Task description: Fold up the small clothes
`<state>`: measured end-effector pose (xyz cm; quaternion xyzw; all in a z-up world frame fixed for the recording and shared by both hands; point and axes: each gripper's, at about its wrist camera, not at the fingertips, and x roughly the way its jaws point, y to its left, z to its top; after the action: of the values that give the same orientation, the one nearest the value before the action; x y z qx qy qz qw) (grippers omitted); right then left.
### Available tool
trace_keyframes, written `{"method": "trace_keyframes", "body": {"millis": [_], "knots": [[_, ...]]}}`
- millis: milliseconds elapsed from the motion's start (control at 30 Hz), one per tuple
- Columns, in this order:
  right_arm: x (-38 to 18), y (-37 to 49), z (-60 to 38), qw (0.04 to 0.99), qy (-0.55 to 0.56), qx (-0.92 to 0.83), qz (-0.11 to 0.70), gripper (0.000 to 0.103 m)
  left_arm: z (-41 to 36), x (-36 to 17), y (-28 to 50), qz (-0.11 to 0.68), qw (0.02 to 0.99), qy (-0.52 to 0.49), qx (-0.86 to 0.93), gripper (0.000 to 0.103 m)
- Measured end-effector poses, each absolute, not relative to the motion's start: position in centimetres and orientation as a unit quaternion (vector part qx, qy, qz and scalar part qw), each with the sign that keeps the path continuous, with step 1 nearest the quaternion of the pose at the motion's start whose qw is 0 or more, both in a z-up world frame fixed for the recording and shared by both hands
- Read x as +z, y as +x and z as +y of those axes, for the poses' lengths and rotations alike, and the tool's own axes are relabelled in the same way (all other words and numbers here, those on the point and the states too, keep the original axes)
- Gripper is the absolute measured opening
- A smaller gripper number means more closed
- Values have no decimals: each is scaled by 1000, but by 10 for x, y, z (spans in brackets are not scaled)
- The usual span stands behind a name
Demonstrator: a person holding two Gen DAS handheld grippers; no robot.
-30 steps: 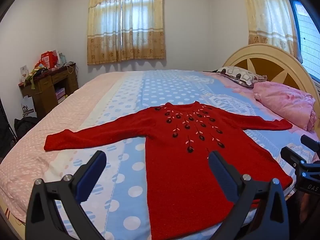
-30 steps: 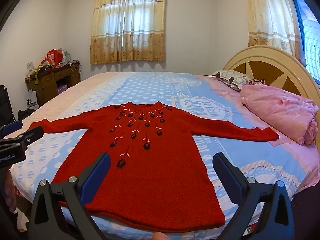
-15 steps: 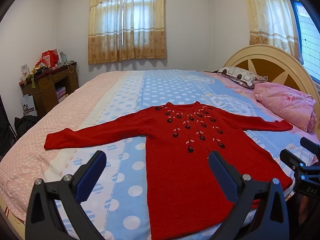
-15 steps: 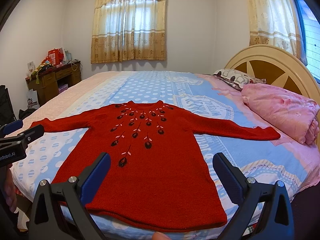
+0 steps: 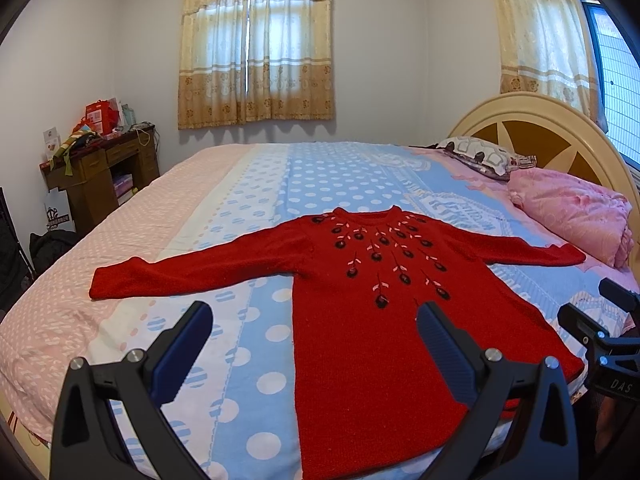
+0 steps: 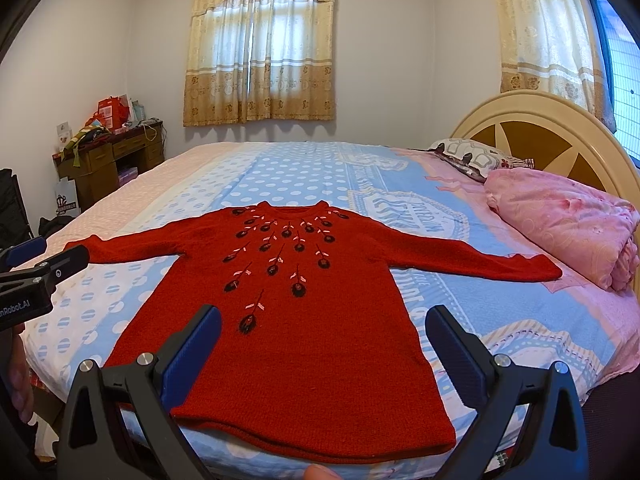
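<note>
the red sweater (image 5: 360, 320) lay flat and face up on the bed (image 5: 320, 172), both sleeves stretched straight out to the sides, its hem at the near edge of the mattress and its neckline toward twelve o'clock. dark flower shapes with pale leaves fanned down from the collar. the left tool (image 5: 314, 336) hovered above the near edge with its blue pads spread wide, gripping nothing, the sweater's left side showing between them. the right tool (image 6: 322, 338) hung over the hem, jaws just as wide, empty too, the sweater's body filling the gap in its view. out at three o'clock a pink quilt (image 6: 568, 220) sat folded against the headboard (image 6: 532, 120), just beside the far sleeve cuff, with a patterned pillow (image 6: 472, 156) behind it. at ten o'clock stood a cluttered wooden table (image 5: 100, 176) against the wall.
</note>
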<state>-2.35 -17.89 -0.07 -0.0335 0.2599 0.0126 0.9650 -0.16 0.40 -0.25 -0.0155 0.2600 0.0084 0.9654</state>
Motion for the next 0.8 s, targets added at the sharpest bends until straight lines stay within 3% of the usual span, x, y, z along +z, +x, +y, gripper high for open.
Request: {"method": "trace_keyframes", "body": {"millis": [800], "knots": [[0, -24, -175, 964, -35, 15, 263, 102, 5, -2, -1, 259, 966, -17, 9, 103]]}}
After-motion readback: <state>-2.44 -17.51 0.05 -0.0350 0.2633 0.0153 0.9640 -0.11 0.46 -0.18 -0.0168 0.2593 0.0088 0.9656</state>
